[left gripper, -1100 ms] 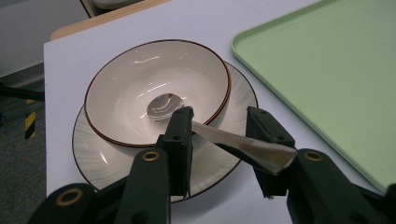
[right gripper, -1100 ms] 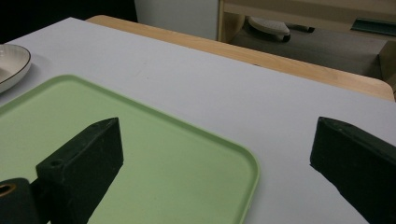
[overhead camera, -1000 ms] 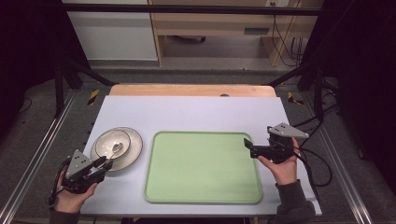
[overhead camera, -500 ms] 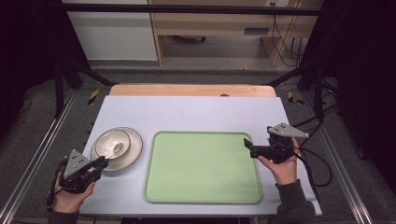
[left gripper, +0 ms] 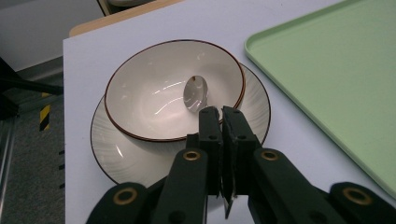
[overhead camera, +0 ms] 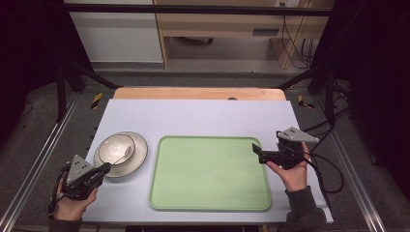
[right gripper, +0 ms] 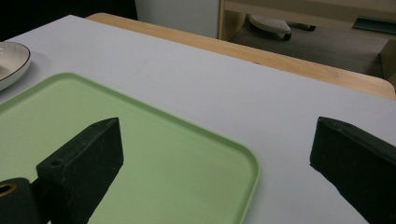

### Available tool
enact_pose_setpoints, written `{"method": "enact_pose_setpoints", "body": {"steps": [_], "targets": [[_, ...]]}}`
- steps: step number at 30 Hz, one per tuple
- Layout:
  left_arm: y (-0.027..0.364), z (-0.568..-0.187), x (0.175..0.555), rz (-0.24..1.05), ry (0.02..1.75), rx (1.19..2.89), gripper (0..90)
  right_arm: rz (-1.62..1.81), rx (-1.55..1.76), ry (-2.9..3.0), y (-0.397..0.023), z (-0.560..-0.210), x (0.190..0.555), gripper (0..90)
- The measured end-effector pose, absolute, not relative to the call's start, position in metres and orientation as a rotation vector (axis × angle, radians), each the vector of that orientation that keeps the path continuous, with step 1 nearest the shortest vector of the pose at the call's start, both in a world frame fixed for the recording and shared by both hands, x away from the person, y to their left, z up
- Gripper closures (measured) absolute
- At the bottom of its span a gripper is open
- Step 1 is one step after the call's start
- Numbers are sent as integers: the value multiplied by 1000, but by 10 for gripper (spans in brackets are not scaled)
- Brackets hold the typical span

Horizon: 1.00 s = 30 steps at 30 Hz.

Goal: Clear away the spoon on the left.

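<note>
Currently our left gripper (left gripper: 221,114) has jaws pressed shut, apparently on the metal spoon (left gripper: 195,94) in the white brown-rimmed bowl (left gripper: 154,93) on the plate (left gripper: 116,154) | right gripper (right gripper: 215,154) wide open, empty over the green tray (right gripper: 154,163) | next: probably lift the spoon clear.

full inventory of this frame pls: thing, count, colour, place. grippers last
table top: 1, pale grey-white sheet over a wood board, centre.
tray: 1, light green, bare, middle-right of the table.
plate: 1, cream, left of the tray.
bowl: 1, cream with a dark rim, on the plate.
spoon: 1, shiny, its bowl end lying inside the bowl, handle running toward the left gripper.
left gripper: 1, black with a grey plate on top, near left of the table, jaws shut on the spoon handle at the plate's near edge.
right gripper: 1, black with a grey plate, at the tray's right edge, jaws wide open and holding nothing.
hands: 2, one per gripper, entering from the bottom.
</note>
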<state>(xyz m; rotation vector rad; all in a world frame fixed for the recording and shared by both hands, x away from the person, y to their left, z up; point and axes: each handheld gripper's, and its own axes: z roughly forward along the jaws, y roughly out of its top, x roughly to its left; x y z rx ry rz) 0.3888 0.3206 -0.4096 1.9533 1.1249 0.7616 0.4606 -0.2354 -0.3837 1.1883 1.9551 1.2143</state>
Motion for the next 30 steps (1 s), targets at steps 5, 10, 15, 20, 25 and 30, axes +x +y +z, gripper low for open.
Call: {"method": "enact_pose_setpoints", "body": {"steps": [5, 10, 15, 20, 25, 30], "targets": [[322, -409, 389, 758, 1135, 1954, 885, 1212, 1190, 1959, -235, -384, 461, 30], [322, -409, 389, 754, 1137, 1953, 887, 1212, 1195, 1959, -235, -384, 461, 30], [323, -406, 387, 760, 1137, 1940, 889, 1209, 1193, 1961, -235, -384, 461, 30], [323, -403, 386, 772, 1134, 1924, 890, 1211, 1191, 1957, -235, -384, 461, 30], [322, -400, 383, 792, 1129, 1902, 890, 1208, 1188, 1955, -236, -383, 461, 31], [323, -396, 381, 813, 1125, 1875, 890, 1214, 1191, 1952, -235, -383, 460, 31]]}}
